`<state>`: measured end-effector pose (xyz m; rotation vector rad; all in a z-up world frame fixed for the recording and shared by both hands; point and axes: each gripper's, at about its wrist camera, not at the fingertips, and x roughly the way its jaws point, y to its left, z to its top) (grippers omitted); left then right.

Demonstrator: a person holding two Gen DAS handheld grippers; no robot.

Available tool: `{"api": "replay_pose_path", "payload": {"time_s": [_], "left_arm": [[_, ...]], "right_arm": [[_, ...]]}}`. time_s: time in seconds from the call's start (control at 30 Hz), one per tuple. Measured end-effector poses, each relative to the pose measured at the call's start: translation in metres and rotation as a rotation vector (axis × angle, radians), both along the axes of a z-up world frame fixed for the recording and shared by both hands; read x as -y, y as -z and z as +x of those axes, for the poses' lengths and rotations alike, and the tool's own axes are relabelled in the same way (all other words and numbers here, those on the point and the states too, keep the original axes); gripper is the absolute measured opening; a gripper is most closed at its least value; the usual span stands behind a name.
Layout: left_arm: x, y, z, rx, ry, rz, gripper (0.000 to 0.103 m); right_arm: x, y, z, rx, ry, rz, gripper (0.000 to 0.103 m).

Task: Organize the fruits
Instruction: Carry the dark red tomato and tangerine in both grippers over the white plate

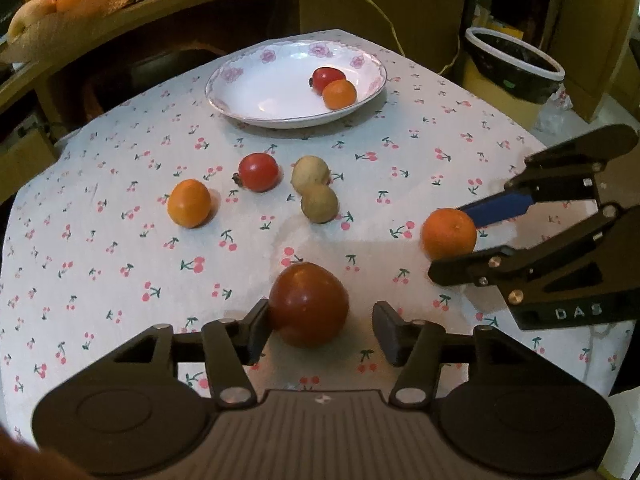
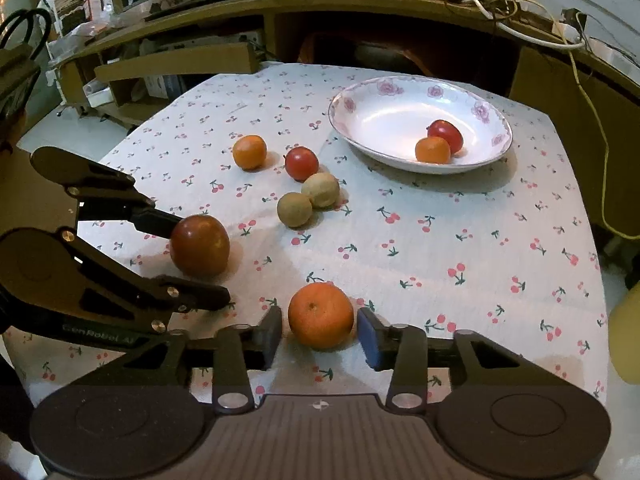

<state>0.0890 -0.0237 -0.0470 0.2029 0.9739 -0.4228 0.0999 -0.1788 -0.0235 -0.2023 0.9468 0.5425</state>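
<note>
A large dark red tomato (image 1: 308, 304) lies on the cherry-print cloth between the jaws of my left gripper (image 1: 320, 330), which is open; the left pad touches it and the right pad stands clear. It also shows in the right wrist view (image 2: 200, 245). My right gripper (image 2: 320, 336) is open around a large orange (image 2: 321, 315), with small gaps on both sides; the orange also shows in the left wrist view (image 1: 449, 233). A white floral plate (image 1: 256, 92) at the back holds a small red fruit (image 1: 328, 78) and a small orange (image 1: 339, 94).
On the cloth between the grippers and the plate lie a small orange (image 1: 189, 203), a small red tomato (image 1: 258, 172) and two tan round fruits (image 1: 316, 190). A wooden shelf with a fruit basket (image 1: 60, 8) stands behind. A black bin (image 1: 516, 64) sits at the far right.
</note>
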Motion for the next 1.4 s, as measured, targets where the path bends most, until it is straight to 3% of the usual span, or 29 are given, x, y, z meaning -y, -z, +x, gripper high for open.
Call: {"api": "replay_pose_path", "payload": {"time_s": [0.67, 0.77, 0.87, 1.4], "left_arm": [[-0.008, -0.002, 0.008, -0.006, -0.041, -0.042, 0.061], [-0.007, -0.002, 0.008, 0.004, -0.05, -0.03, 0.052], [-0.009, -0.005, 0.01, 0.01, -0.064, -0.035, 0.045], [0.004, -0.002, 0.02, 0.025, -0.072, 0.007, 0.045]], "right_arm": [[0.008, 0.001, 0.0, -0.017, 0.072, 0.049, 0.044], [0.003, 0.002, 0.0, -0.016, 0.056, 0.038, 0.037], [0.001, 0.001, 0.001, -0.007, 0.052, 0.026, 0.035], [0.0, 0.001, 0.01, -0.016, 0.052, 0.024, 0.035]]}}
